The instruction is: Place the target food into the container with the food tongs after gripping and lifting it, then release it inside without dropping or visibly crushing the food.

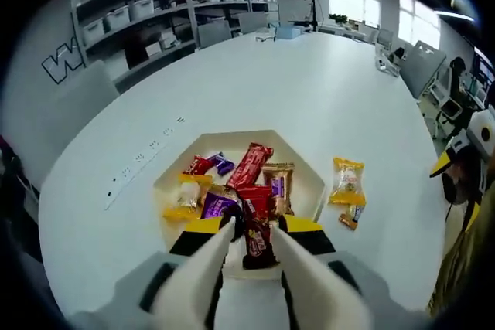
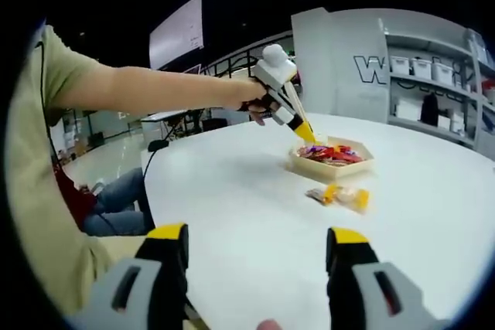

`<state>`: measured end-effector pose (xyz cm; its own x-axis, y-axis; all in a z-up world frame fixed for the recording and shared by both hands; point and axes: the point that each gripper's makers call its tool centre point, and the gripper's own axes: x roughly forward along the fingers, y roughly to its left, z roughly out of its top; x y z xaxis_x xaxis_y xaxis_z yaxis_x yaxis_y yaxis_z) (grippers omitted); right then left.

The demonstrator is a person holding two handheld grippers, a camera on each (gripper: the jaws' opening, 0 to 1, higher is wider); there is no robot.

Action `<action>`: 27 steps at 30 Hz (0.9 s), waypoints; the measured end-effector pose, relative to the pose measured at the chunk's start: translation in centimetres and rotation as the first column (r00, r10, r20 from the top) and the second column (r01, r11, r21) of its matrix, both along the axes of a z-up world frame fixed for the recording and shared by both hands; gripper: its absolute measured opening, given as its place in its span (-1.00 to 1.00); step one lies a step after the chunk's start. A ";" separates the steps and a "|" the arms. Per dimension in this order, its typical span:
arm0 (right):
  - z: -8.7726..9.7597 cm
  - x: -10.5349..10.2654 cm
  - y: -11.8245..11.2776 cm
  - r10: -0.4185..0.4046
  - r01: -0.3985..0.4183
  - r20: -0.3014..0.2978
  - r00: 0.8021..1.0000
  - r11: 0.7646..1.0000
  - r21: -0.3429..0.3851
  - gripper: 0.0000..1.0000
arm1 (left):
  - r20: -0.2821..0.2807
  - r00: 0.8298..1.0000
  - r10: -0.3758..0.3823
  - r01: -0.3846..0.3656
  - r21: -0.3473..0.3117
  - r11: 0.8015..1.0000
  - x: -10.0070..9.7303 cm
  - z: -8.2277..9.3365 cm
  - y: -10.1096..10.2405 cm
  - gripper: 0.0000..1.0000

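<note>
Fingers [image 1: 203, 264] of the left gripper [image 1: 254, 239] pinch a dark snack bar [image 1: 257, 243] over the tray's near edge, so it can drop in gently. Right gripper [image 2: 255, 246] waits wide open above the white table [image 1: 309, 98]. Two yellow packets [image 1: 347, 183] lie beside the tray [image 1: 305, 161]. Shelves [image 1: 139, 13] line the wall.

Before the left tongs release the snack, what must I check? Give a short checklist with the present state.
1. Dark red snack packet held between the left gripper jaws: ok.
2. Packet over the hexagonal tray: ok.
3. Packet not visibly crushed: cannot tell.
4. Landing spot free: not ok, other packets lie beneath.
5. Right gripper away from tray, jaws open: ok.
6. Yellow packets outside tray on the table: not ok.
</note>
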<state>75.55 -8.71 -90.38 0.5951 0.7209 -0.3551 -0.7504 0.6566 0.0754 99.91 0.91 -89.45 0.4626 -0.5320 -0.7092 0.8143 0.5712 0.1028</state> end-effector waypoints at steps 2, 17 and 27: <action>0.0 0.0 0.1 0.002 -0.002 0.000 1.000 1.000 0.001 0.41 | 0.003 1.000 -0.001 0.001 -0.001 1.000 -0.2 0.3 0.1 -0.50; 0.0 -0.1 0.5 0.009 -0.009 0.002 1.000 1.000 0.001 0.41 | 0.019 0.999 -0.036 0.036 -0.033 0.999 -3.1 1.1 0.3 -0.50; 0.0 -0.1 0.6 0.012 -0.012 0.002 1.000 1.000 0.002 0.42 | 0.014 0.999 -0.053 0.054 -0.072 0.996 -5.1 1.0 0.0 -0.50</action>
